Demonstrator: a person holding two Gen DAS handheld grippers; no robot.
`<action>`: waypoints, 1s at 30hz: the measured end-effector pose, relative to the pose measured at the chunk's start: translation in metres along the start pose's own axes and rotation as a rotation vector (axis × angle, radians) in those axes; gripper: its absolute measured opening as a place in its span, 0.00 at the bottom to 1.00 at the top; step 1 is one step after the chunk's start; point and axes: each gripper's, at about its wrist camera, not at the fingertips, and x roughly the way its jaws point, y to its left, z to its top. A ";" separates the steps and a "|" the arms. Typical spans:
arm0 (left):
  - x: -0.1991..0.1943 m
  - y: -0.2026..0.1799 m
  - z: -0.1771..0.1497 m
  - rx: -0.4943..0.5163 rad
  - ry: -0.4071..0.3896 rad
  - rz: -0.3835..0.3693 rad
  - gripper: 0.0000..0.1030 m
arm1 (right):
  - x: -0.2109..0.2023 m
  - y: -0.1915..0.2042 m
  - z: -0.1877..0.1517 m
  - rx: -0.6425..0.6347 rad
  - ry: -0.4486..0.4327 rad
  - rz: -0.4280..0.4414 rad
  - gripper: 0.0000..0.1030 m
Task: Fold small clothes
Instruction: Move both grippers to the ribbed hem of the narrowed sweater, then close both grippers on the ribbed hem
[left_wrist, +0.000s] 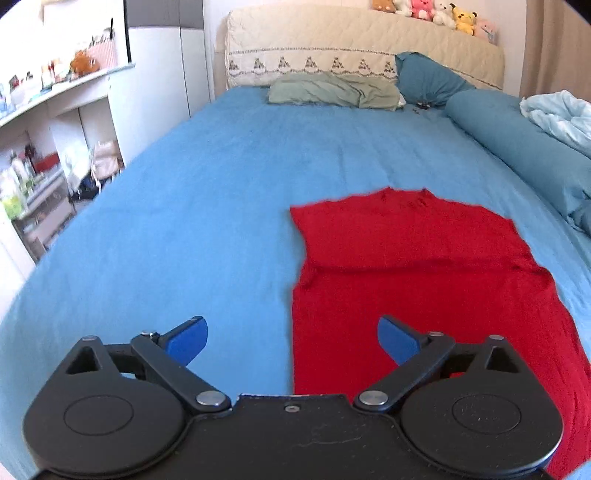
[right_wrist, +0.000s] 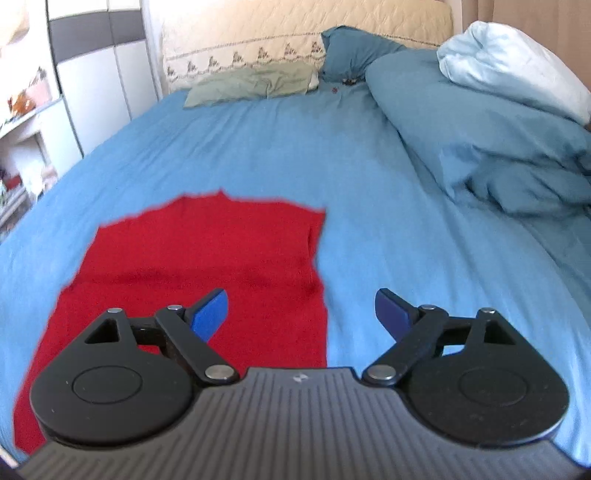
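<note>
A small red shirt (left_wrist: 417, 266) lies flat on the blue bed sheet (left_wrist: 207, 192), neck end away from me, with a crease across its middle. My left gripper (left_wrist: 291, 341) is open and empty, held above the shirt's near left edge. In the right wrist view the red shirt (right_wrist: 207, 254) lies to the left. My right gripper (right_wrist: 301, 314) is open and empty, above the shirt's near right edge, its left finger (right_wrist: 210, 312) over the red cloth and its right finger (right_wrist: 391, 312) over the sheet (right_wrist: 399, 221).
A green pillow (left_wrist: 332, 90) and a teal pillow (left_wrist: 424, 79) lie at the headboard (left_wrist: 332, 40). A rolled teal duvet (right_wrist: 480, 129) and a pale blue blanket (right_wrist: 509, 62) lie along the right side. Shelves (left_wrist: 44, 147) stand left of the bed.
</note>
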 end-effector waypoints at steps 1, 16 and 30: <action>-0.001 0.001 -0.010 0.003 0.007 -0.002 0.98 | -0.006 0.000 -0.015 -0.004 -0.001 -0.003 1.00; -0.041 -0.006 -0.115 -0.028 0.146 -0.072 0.96 | -0.059 0.014 -0.152 -0.005 0.140 0.010 1.00; -0.016 -0.025 -0.155 -0.055 0.181 -0.112 0.66 | -0.040 0.005 -0.205 0.119 0.190 -0.015 0.87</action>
